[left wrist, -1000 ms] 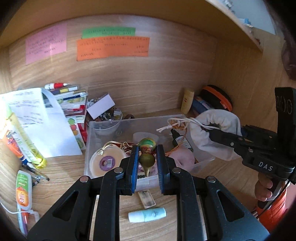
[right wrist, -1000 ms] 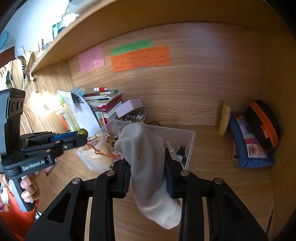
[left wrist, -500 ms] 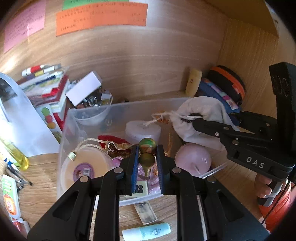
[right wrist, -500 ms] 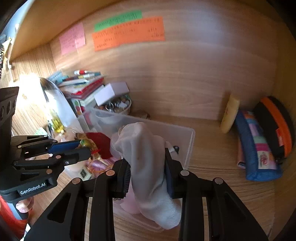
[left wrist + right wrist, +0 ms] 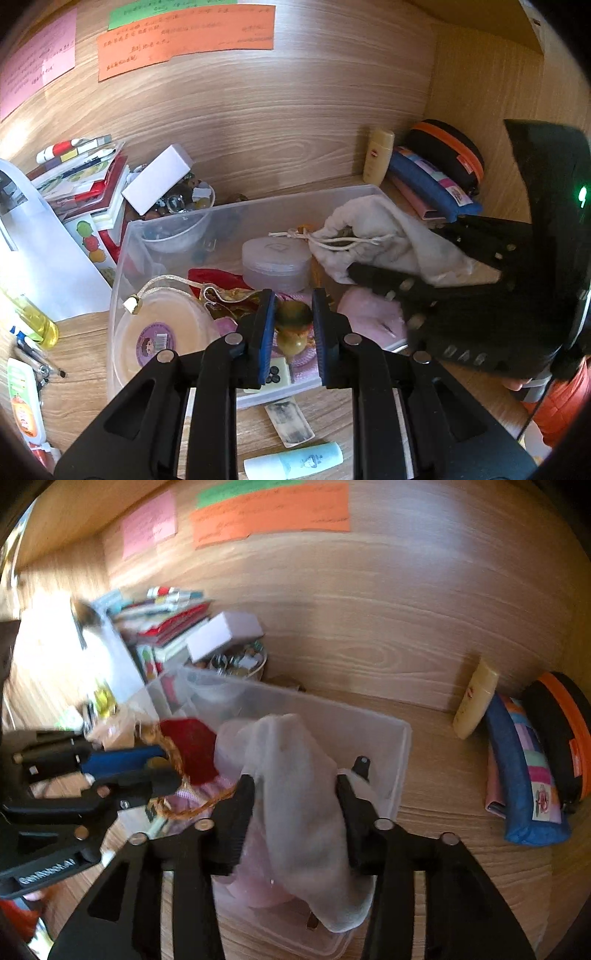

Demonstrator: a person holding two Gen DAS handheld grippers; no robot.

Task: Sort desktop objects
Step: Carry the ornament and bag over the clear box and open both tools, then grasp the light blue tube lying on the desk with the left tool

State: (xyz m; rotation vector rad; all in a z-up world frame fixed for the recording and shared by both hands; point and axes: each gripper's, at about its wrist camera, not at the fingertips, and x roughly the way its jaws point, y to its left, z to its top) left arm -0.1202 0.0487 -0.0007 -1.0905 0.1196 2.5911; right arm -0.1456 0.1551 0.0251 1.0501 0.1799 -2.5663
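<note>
Left hand-held gripper (image 5: 293,325) pinches a brass-green gourd charm (image 5: 292,326); right hand-held gripper (image 5: 295,794) clamps a white drawstring pouch (image 5: 299,794).

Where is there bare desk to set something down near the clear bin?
Bare desk lies right of the clear bin, bordered by the yellow tube and blue pouch. Another strip lies between the bin's left wall and the pens. The bin itself and the book stack corner are crowded.
</note>
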